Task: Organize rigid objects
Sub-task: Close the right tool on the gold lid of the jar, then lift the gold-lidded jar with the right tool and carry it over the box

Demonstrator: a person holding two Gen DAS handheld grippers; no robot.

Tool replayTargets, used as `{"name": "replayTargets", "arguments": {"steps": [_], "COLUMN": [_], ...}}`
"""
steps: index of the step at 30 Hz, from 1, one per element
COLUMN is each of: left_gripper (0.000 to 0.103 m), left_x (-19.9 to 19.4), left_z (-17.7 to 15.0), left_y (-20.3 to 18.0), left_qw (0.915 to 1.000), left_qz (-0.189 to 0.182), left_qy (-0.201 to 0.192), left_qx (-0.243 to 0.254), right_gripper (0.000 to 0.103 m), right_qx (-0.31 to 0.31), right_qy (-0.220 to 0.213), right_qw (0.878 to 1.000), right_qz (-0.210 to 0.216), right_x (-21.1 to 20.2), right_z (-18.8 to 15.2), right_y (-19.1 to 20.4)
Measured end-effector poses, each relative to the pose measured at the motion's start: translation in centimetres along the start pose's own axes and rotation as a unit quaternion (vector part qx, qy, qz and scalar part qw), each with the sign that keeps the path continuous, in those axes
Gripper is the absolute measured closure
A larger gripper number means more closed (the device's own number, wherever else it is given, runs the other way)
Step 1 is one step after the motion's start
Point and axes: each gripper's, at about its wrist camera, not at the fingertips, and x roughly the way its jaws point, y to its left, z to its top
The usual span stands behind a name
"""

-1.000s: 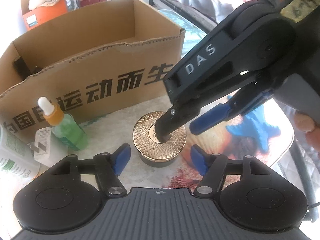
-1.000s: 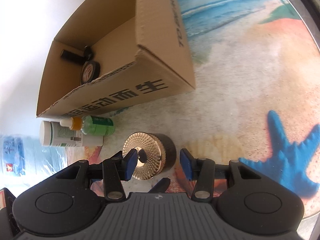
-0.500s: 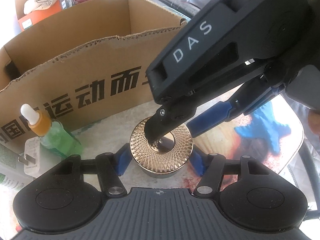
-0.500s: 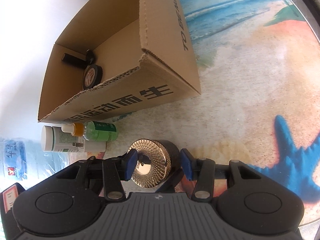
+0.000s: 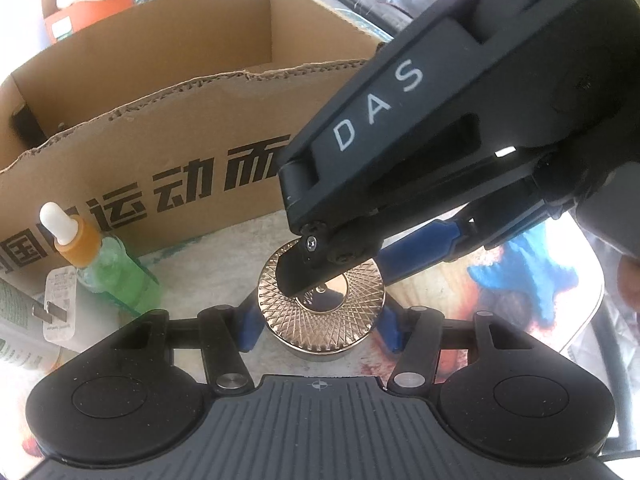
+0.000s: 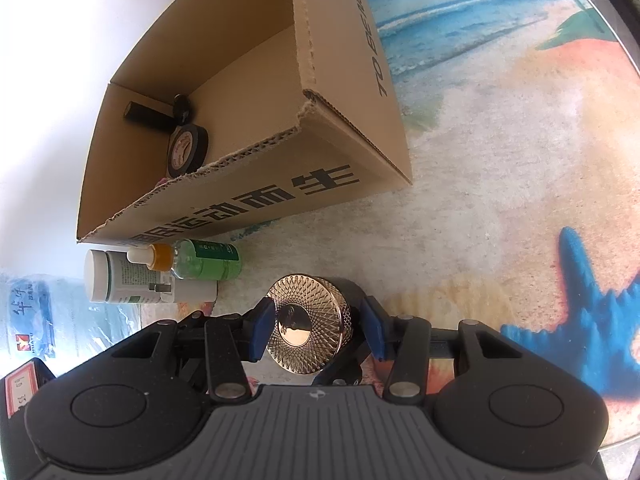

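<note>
Both tools straddle the round dark jar with a gold patterned metal lid point(image 5: 322, 312) on the surface near the brown cardboard box point(image 5: 168, 128): left tool point(image 5: 320, 330) has just been closing, pads not visibly pressing; right tool point(image 6: 318, 330) sits apart around it. It looks rigid, fairly heavy and slick, so grip the dark sidewall below the lid.

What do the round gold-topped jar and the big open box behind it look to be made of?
Gold-topped jar: the lid looks like polished metal or metallised plastic; it has a cut diamond pattern and a mirror-like centre. The body below is dark and glossy, material unclear. Box: plain brown corrugated cardboard, matte, with fluting visible along its torn top edges and black print on its sides.
</note>
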Motion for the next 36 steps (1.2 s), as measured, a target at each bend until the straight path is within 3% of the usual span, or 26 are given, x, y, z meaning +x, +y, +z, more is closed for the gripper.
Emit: {"name": "replayTargets", "arguments": {"steps": [23,36], "left_gripper": [0.047,0.047], "left_x": [-4.2,-7.3], "left_z": [3.4,6.6], "left_y": [1.2,3.2], "left_qw": [0.9994,0.9994], "left_qz": [-0.009,-0.002], "left_qy": [0.018,-0.001], "left_qx": [-0.028,-0.033], "right_gripper": [0.053,0.053], "right_qx": [0.019,0.006], "right_qy": [-0.002,-0.029], "right_qw": [1.0,0.999], "right_qz": [-0.003,0.016], "right_x": [-4.8,-8.2], "right_z": [1.1,2.7], "right_y": [3.0,6.8]}}
